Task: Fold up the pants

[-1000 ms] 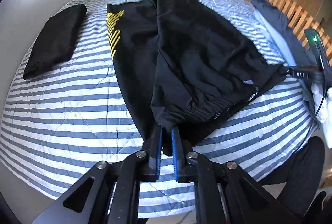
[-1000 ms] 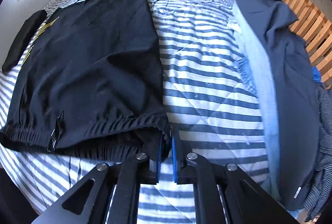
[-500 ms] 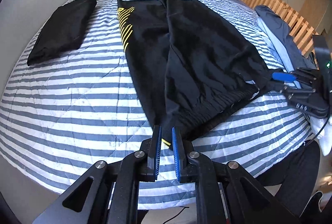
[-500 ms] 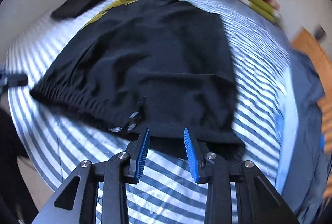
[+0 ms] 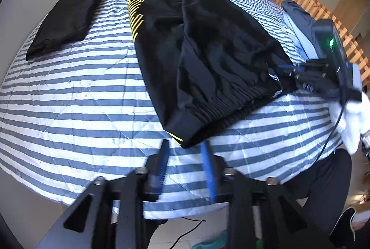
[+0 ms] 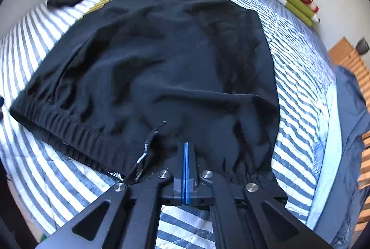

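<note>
Now my left gripper [image 5: 185, 154] hangs released just short of the black pants [image 5: 208, 52] lying on the striped bed [image 5: 81, 92]; farther right, my right gripper [image 6: 185, 152] is clenched on their waistband [image 6: 92, 133].

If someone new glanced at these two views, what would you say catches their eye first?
Most likely the black pants with yellow stripes, spread lengthwise down the middle of the blue-and-white striped bed. Next, the right gripper, its fingers closed at the waistband, while the left gripper hangs open just short of the near corner. A folded black garment lies apart at the bed's far left.
</note>
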`<state>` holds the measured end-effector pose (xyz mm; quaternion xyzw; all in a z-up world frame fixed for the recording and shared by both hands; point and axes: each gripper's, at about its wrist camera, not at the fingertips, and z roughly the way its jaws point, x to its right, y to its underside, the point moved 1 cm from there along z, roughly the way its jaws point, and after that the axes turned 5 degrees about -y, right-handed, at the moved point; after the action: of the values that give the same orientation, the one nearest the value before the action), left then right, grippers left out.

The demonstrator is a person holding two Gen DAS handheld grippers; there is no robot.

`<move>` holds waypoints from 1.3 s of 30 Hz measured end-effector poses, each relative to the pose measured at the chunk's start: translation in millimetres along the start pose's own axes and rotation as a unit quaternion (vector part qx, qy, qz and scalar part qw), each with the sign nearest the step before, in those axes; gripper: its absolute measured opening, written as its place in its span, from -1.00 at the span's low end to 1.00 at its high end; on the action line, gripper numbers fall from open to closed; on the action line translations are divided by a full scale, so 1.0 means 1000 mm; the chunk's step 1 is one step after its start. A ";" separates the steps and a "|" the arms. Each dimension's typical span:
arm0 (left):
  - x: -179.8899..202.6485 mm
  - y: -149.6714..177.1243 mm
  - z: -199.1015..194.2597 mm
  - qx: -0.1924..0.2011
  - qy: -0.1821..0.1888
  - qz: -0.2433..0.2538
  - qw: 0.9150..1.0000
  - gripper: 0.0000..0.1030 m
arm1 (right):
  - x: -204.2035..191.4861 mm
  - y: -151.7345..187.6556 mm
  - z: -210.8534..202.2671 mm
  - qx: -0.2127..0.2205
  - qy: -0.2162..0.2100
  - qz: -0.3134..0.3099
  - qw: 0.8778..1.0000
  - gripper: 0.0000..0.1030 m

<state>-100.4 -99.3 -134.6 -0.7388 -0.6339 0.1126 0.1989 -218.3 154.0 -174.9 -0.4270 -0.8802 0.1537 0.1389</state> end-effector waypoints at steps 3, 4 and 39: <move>0.008 0.004 0.006 -0.006 -0.022 0.014 1.000 -0.30 | 0.020 0.009 -0.015 0.007 -0.041 0.021 0.999 -0.89; 0.008 0.004 0.010 -0.012 -0.026 0.010 1.000 -0.30 | 0.026 0.012 -0.018 0.007 -0.039 0.019 0.999 -0.74; 0.003 0.001 0.017 -0.024 -0.014 -0.034 0.999 -0.30 | 0.007 0.014 -0.001 0.005 -0.019 -0.076 0.997 -0.46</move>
<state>-106.3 -94.2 -149.6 -0.7195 -0.6640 0.1009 0.1765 -211.6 167.9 -178.8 -0.3556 -0.9117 0.1552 0.1351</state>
